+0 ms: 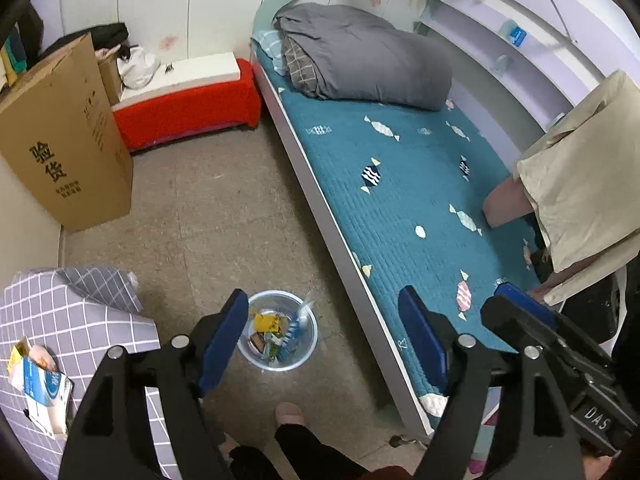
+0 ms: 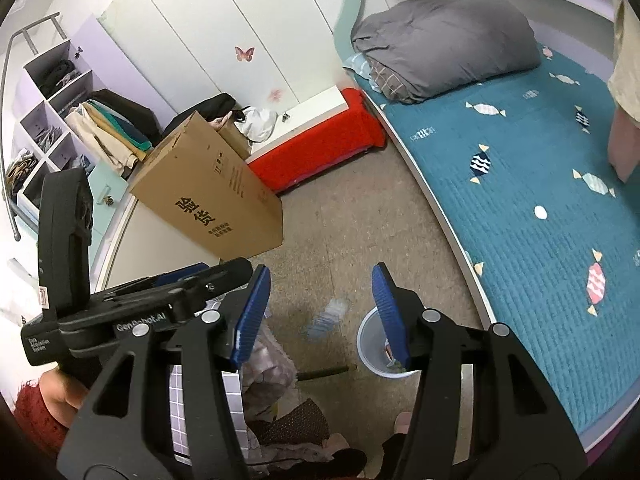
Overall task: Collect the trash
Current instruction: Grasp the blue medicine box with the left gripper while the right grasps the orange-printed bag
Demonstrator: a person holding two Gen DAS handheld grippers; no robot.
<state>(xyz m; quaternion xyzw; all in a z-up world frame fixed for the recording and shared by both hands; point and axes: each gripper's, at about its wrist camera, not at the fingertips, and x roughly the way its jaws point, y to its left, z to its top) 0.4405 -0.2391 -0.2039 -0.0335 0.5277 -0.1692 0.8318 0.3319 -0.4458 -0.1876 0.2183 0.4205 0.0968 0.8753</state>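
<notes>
While my left gripper (image 1: 324,344) hangs with jaws wide and empty over the clear bin (image 1: 277,330) on the floor, wrappers lie inside; my right gripper's (image 2: 322,316) jaws also gape, holding nothing.

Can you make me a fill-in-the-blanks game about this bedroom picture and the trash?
1. The clear bin with wrappers inside stands on the ____.
2. The folded grey quilt lies on the ____.
3. The stickers on the white wall are shaped like ____.
4. The tall cardboard box stands beside a bench with a ____ cover.

Missing words: floor; bed; butterflies; red
</notes>
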